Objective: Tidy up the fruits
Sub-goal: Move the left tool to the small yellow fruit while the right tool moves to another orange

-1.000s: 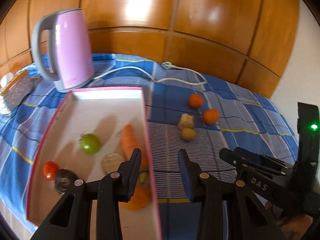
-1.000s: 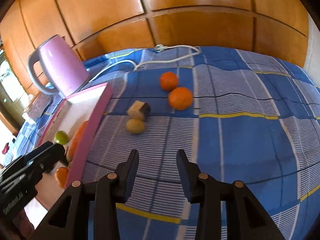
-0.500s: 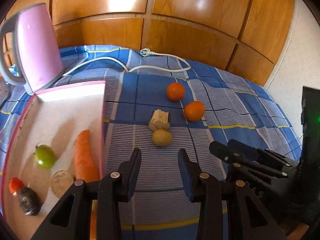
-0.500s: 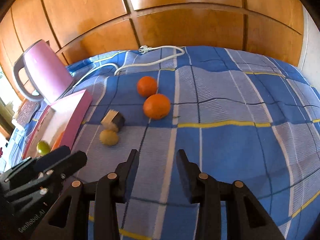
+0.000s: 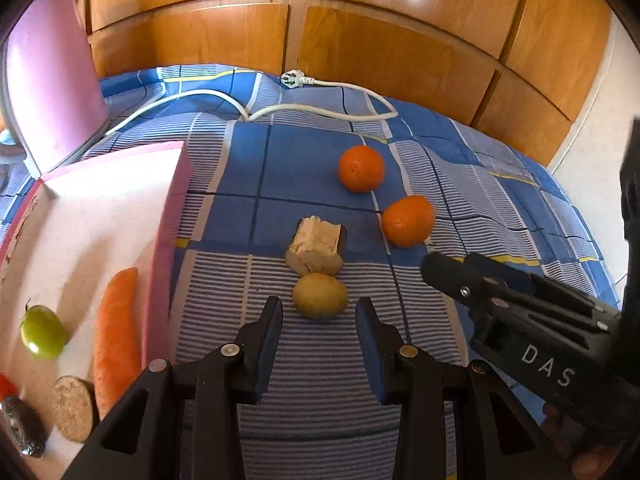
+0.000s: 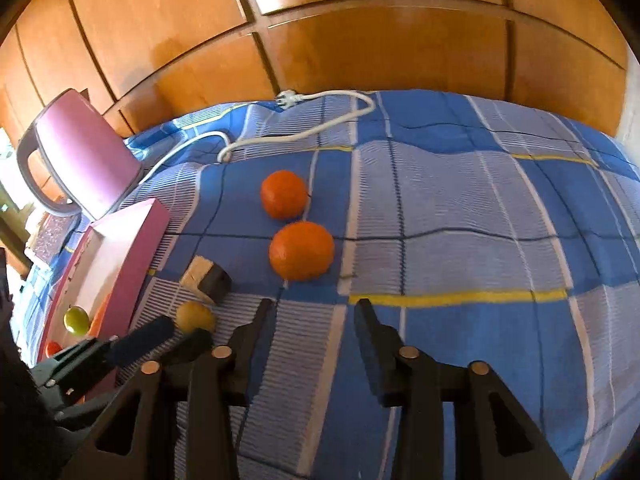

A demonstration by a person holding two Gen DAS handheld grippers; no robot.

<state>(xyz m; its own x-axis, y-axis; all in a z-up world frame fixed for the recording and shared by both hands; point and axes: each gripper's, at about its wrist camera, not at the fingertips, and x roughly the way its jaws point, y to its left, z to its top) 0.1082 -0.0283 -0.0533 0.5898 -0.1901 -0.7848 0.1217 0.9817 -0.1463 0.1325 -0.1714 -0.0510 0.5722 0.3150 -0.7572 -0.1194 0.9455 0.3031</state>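
On the blue checked cloth lie a yellow-brown kiwi-like fruit (image 5: 320,294), a cut beige chunk (image 5: 316,249) just behind it, and two oranges (image 5: 408,221) (image 5: 361,168). My left gripper (image 5: 318,310) is open and empty, its tips on either side of the yellow-brown fruit, just short of it. My right gripper (image 6: 314,312) is open and empty, just in front of the near orange (image 6: 301,251); the far orange (image 6: 284,194) lies behind. The pink tray (image 5: 168,216) at left holds a carrot (image 5: 116,340), a green tomato (image 5: 42,332) and other items.
A pink kettle (image 6: 86,160) stands behind the tray, and its white cord (image 5: 320,110) runs across the back of the cloth. Wood panelling closes the back. The right gripper's body (image 5: 520,332) sits close to the right of my left gripper.
My left gripper has swung right, off the tray, and closed in on the yellow-brown fruit. My right gripper has moved forward toward the near orange. Both stayed open.
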